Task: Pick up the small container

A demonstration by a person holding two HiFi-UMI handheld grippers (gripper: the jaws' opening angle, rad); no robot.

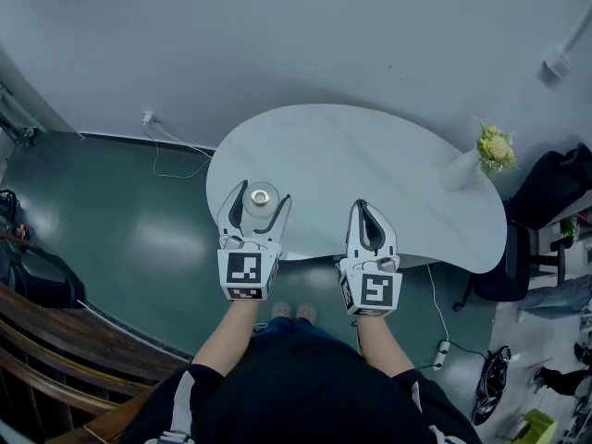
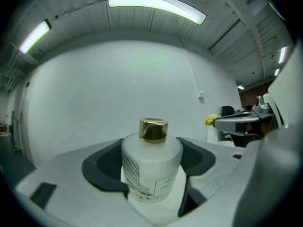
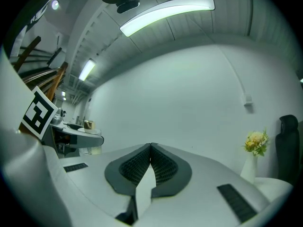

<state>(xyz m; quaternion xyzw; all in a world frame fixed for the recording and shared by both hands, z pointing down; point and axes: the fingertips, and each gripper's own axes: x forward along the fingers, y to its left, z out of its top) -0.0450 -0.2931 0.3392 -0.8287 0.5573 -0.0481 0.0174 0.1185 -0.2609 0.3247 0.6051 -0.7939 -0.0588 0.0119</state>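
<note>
The left claw (image 1: 265,192) is set around the small container, a frosted bottle (image 2: 151,169) with a gold cap (image 2: 153,129). The bottle stands upright near the front edge of the white bench (image 1: 370,155). In the left gripper view the dark ribbed pads (image 2: 106,162) sit against the bottle's two flanks just below its shoulder. That is the widest, straightest part of the body, which is probably why the grip is taken there and not at the narrow cap. The jaws look narrowed onto the glass. No view settles how firmly they press, or whether the base has left the bench.

The right claw (image 3: 150,148) has its jaws brought together on nothing. In the head view it hovers at the bench's near edge, well apart from the bottle, presumably kept aside because one claw is enough for so small a thing.

A white vase of yellow flowers (image 1: 462,166) stands at the far right of the bench, clear of the work.
</note>
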